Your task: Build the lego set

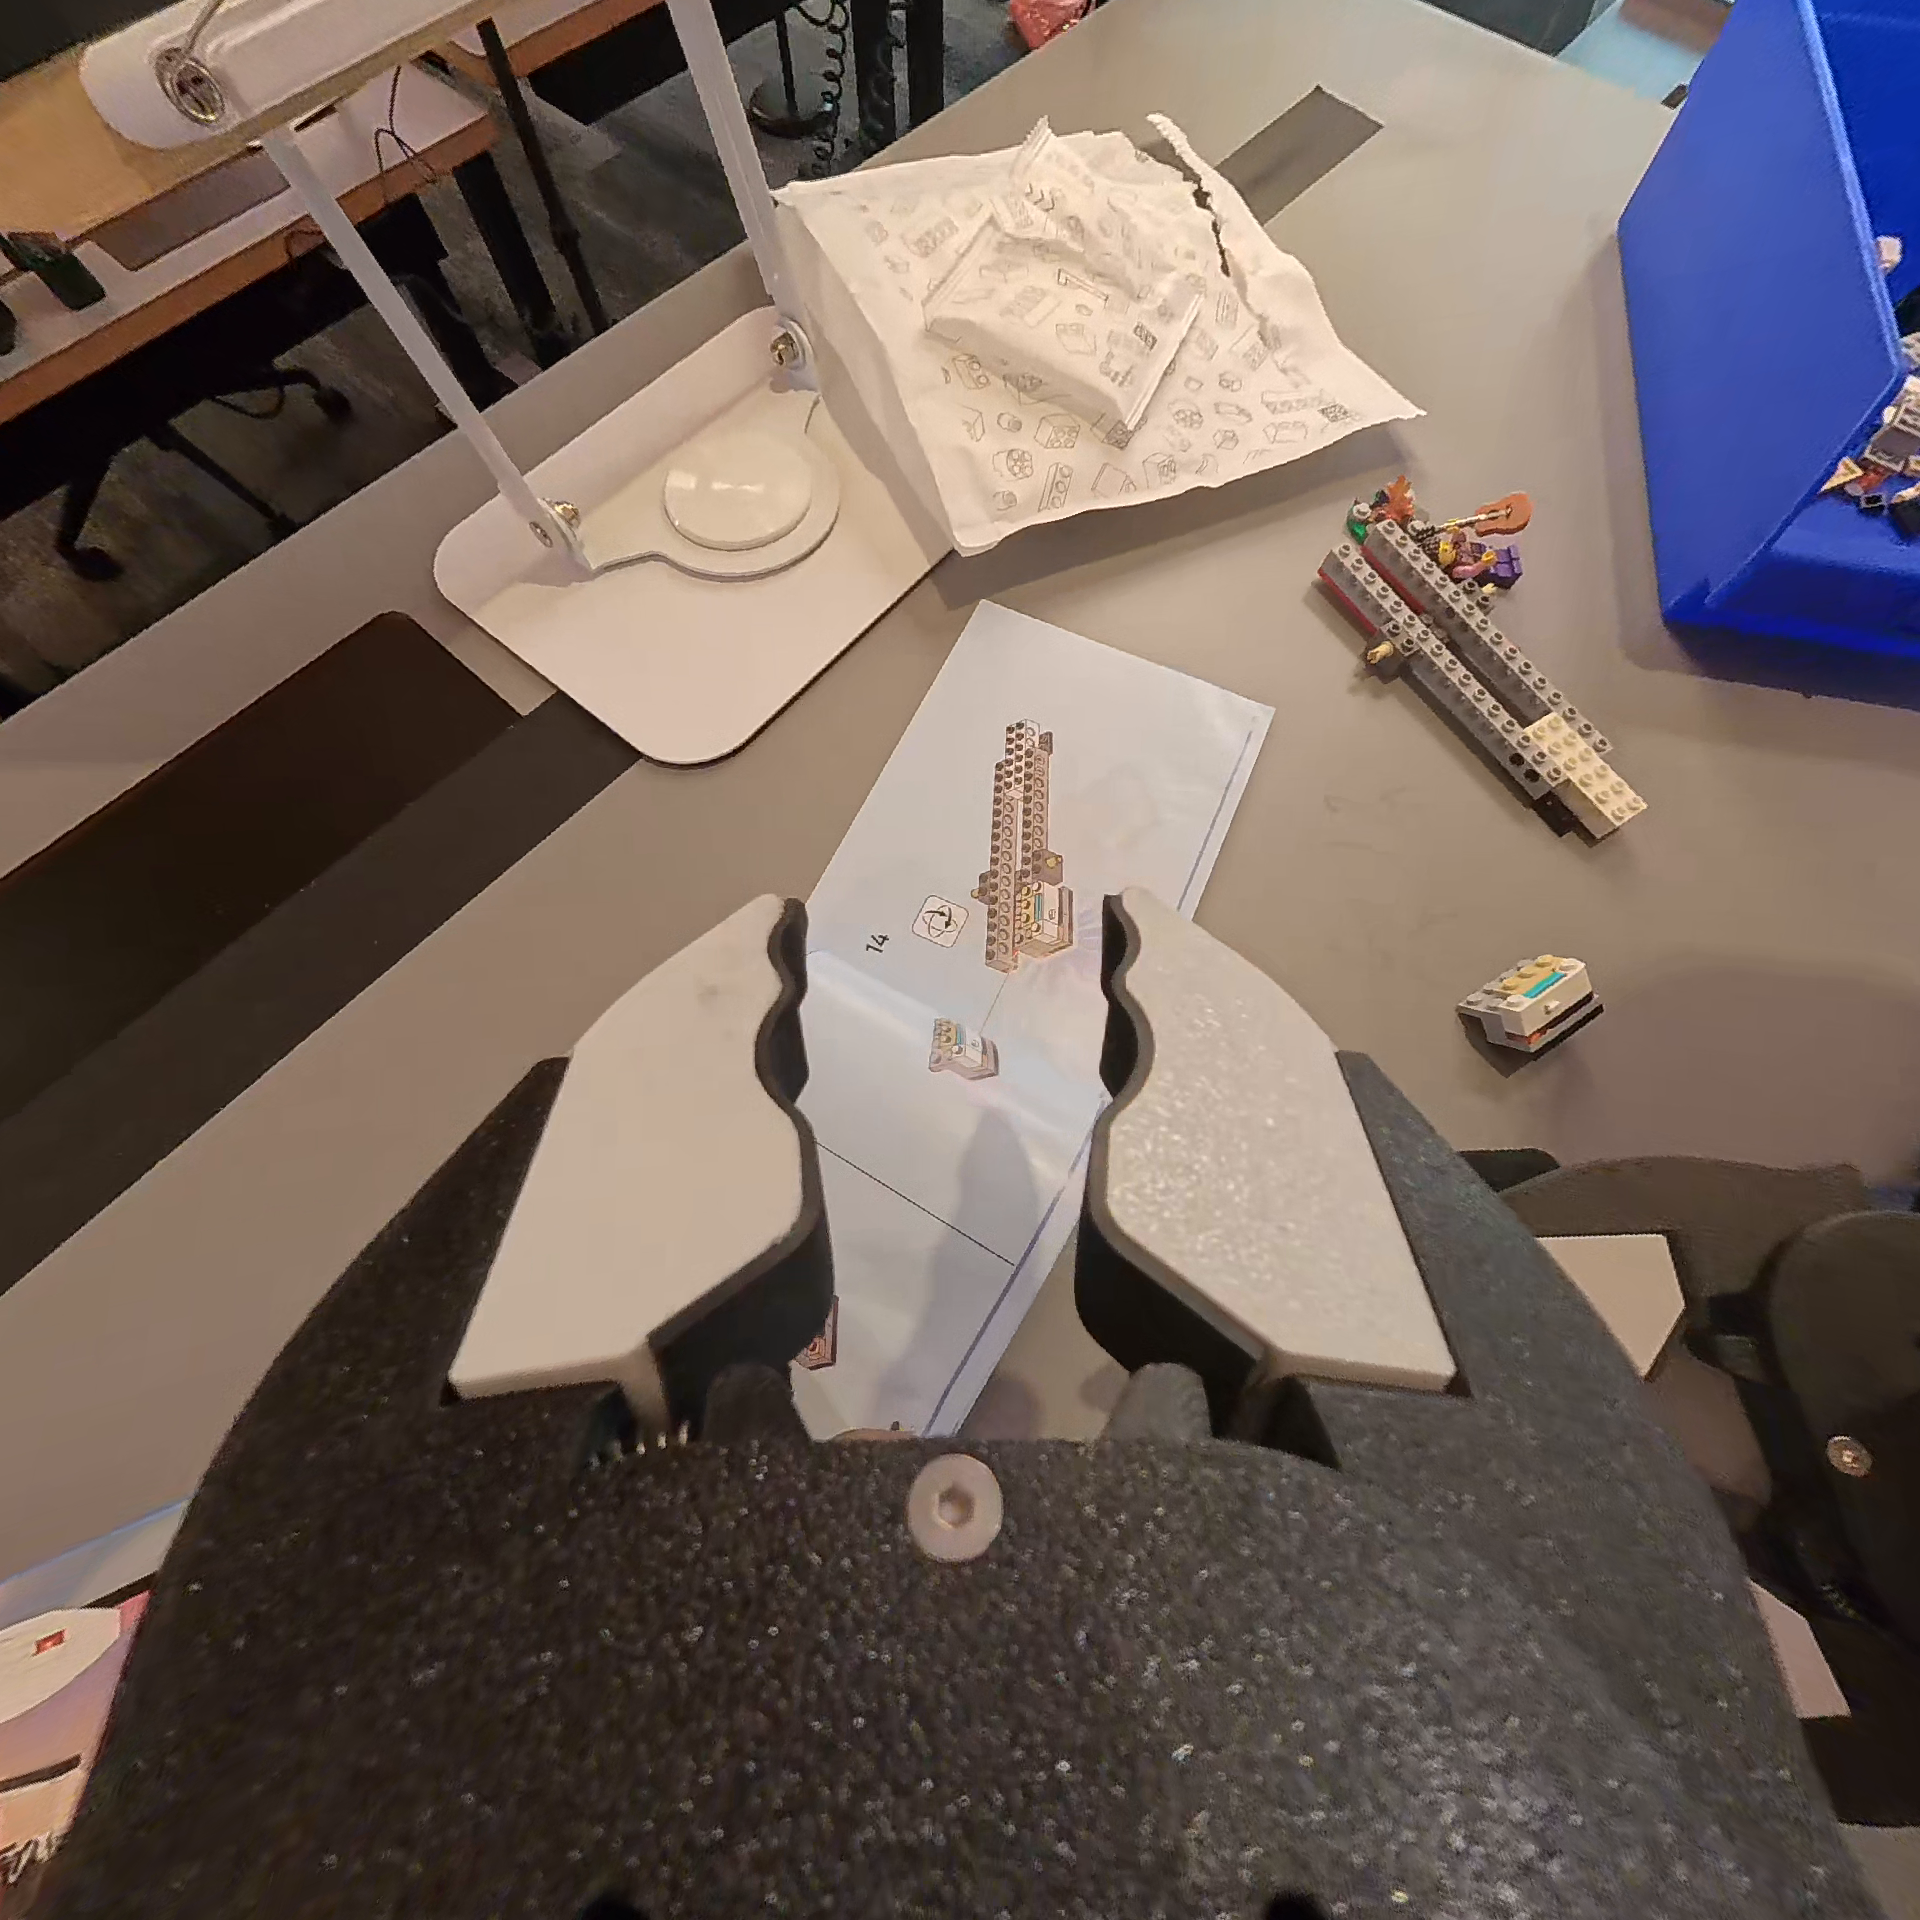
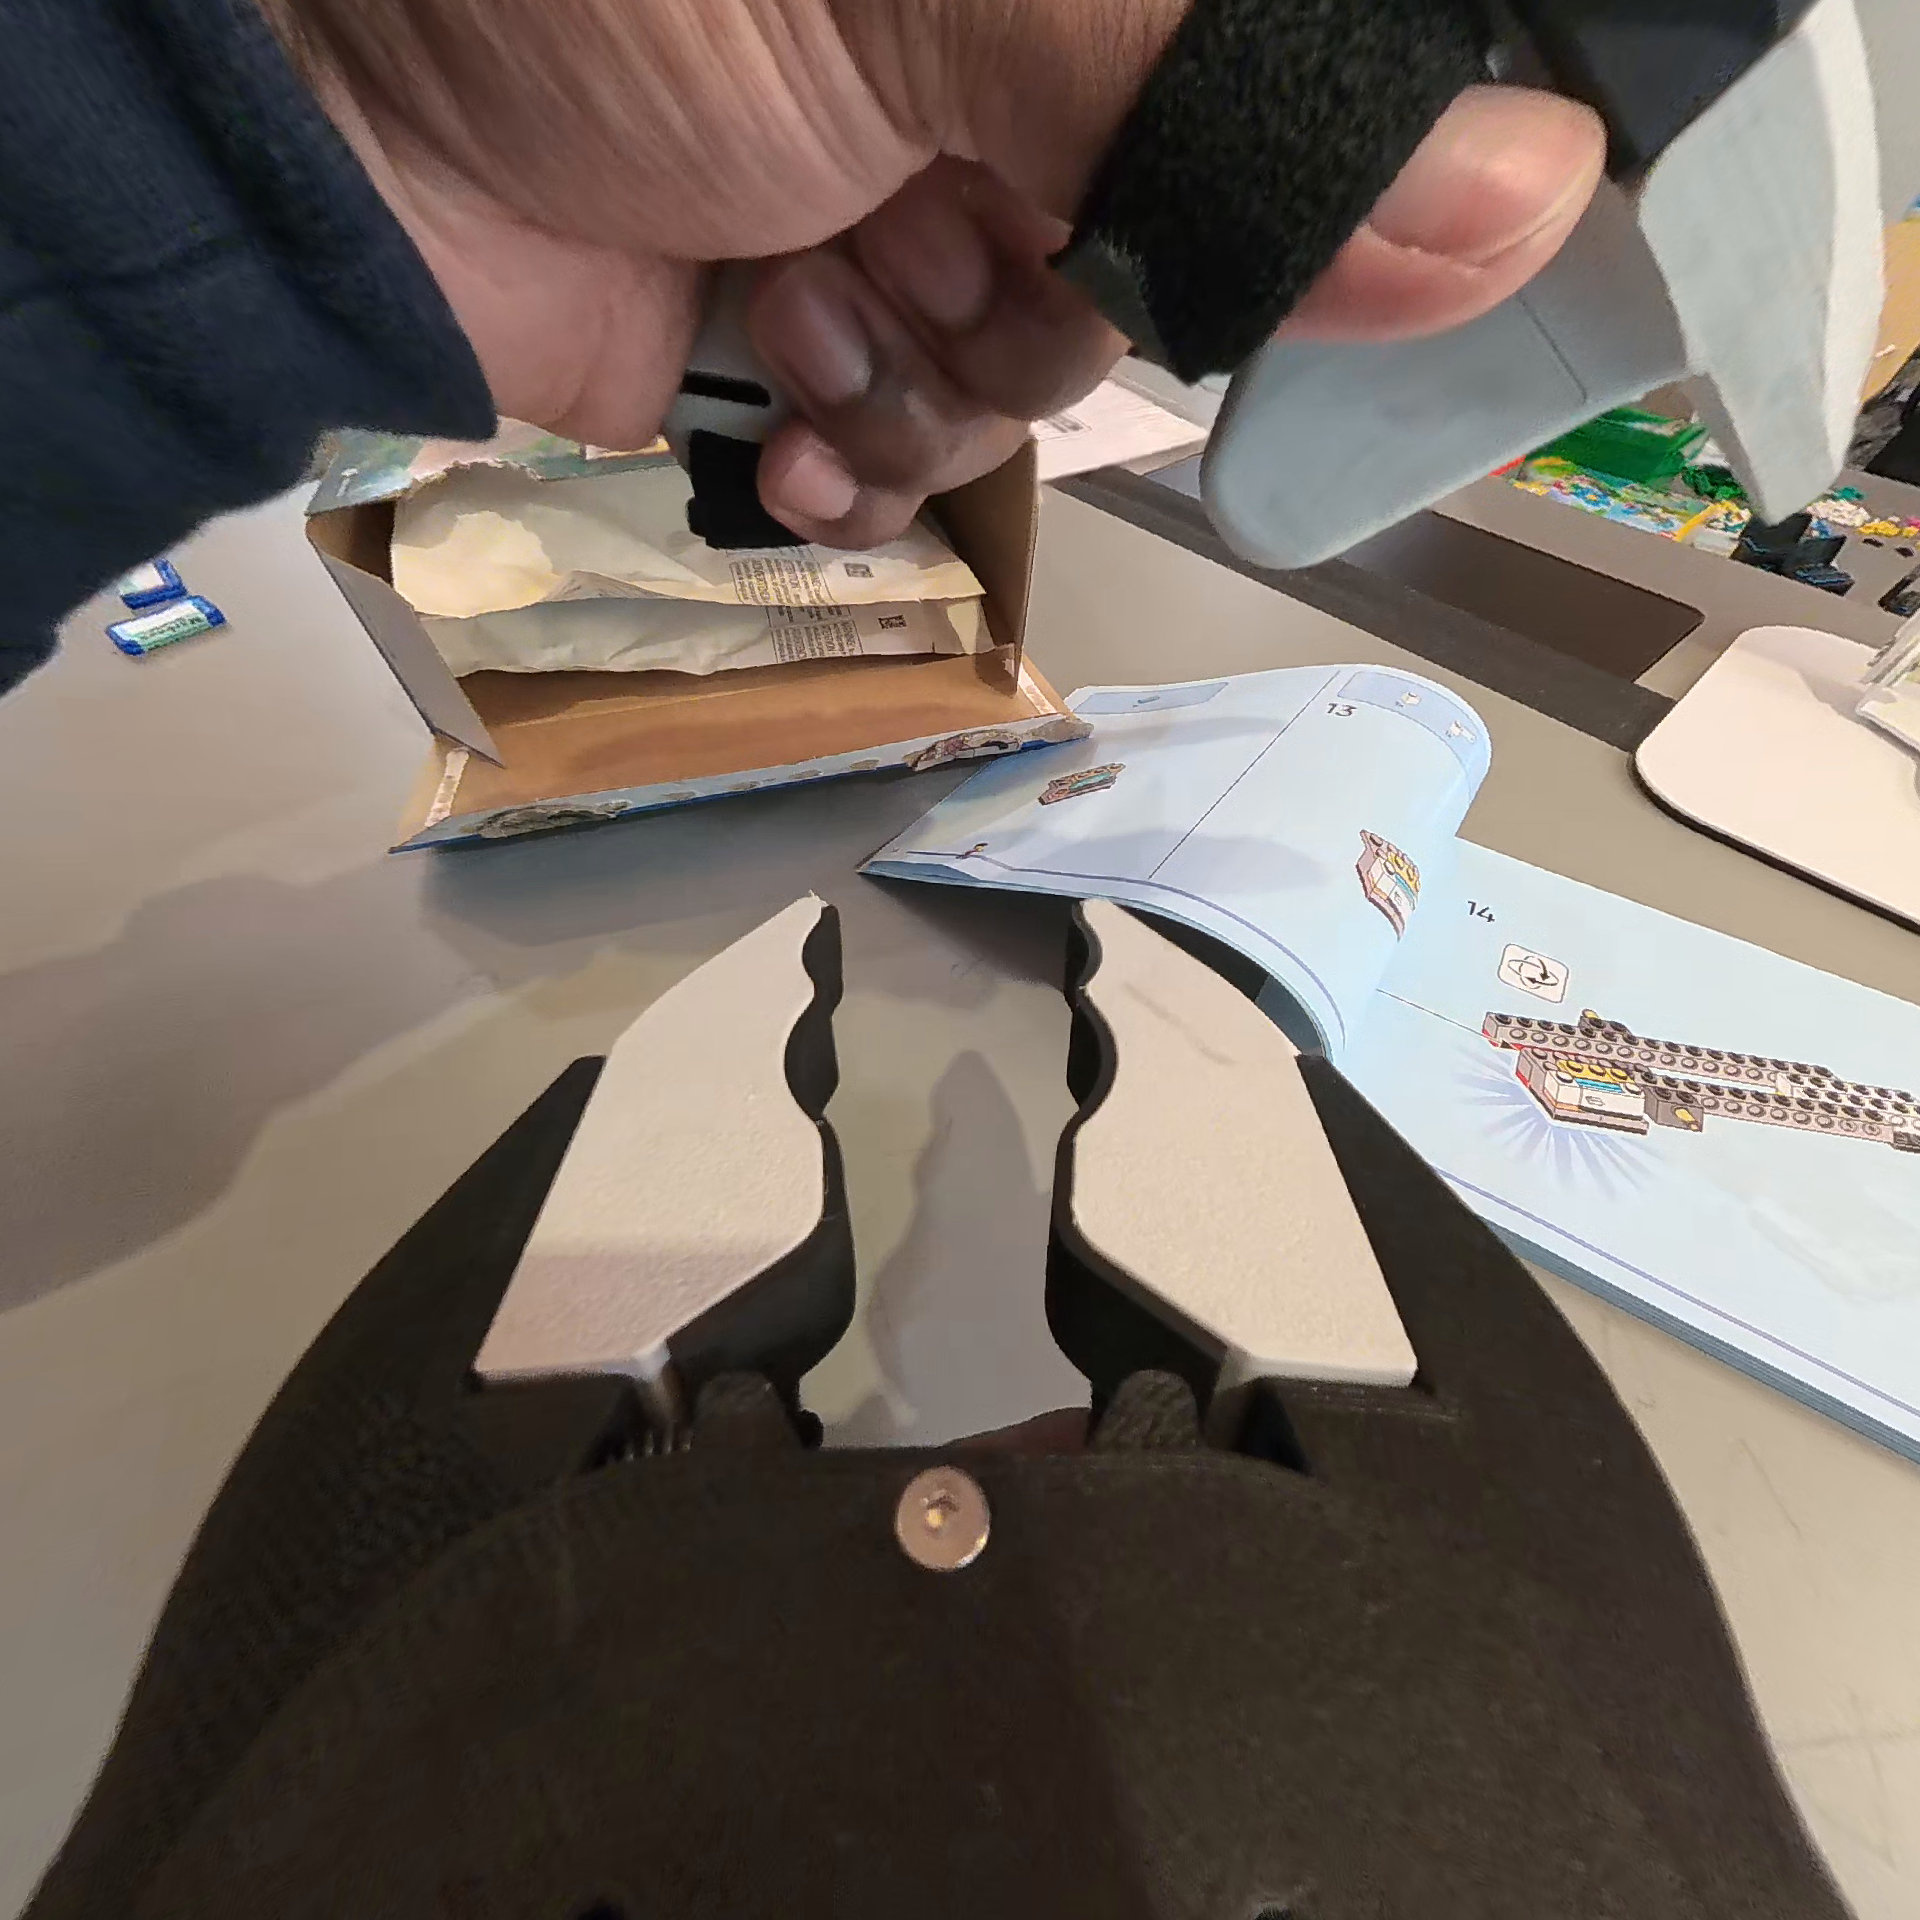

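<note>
Grey counter point(image 1: 312, 1195) fills both views, with dark inset strips running across it. On it, in the left wrist view: a white lamp base point(image 1: 665, 623) at centre left, a crumpled white printed paper bag point(image 1: 1091, 353) above centre, and an open pale-blue instruction booklet point(image 1: 1039, 831) right in the middle. To the right lies a long grey brick assembly point(image 1: 1475, 665), and below it a small brick block point(image 1: 1527, 1003) on its own, well apart. A blue bin point(image 1: 1766, 395) sits at the upper right edge. In the right wrist view, a torn-open cardboard box point(image 2: 727, 748) lies at centre left, just beside the booklet's curled page, and small blue-edged pieces point(image 2: 166, 623) rest at far left.
</note>
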Demonstrator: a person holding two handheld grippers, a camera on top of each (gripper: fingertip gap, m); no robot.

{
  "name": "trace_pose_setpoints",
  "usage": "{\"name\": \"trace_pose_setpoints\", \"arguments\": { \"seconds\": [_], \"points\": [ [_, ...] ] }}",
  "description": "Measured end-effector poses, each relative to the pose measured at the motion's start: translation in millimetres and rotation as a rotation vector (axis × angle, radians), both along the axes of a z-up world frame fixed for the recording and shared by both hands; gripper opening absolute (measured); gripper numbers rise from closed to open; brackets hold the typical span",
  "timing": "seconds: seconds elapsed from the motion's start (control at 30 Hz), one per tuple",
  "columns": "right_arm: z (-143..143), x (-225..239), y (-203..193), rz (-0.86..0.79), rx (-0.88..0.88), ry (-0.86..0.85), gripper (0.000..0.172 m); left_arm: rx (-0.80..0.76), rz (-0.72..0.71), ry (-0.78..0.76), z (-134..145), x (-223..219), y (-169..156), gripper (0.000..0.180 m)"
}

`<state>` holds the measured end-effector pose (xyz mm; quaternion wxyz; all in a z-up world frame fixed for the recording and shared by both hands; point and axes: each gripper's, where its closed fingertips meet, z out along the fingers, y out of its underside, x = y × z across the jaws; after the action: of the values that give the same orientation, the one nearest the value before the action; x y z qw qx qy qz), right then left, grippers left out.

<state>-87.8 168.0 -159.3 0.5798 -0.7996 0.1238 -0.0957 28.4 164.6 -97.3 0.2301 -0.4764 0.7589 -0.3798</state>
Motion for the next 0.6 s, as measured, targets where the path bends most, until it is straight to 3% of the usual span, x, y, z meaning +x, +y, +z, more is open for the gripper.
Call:
{"name": "trace_pose_setpoints", "arguments": {
  "seconds": [0.6],
  "points": [
    [-0.9,-6.5,-2.8,0.035,-0.029,-0.015,0.041,-0.077,-0.012,-0.061,-8.4,4.0,-13.2,0.052]
  ]
}}
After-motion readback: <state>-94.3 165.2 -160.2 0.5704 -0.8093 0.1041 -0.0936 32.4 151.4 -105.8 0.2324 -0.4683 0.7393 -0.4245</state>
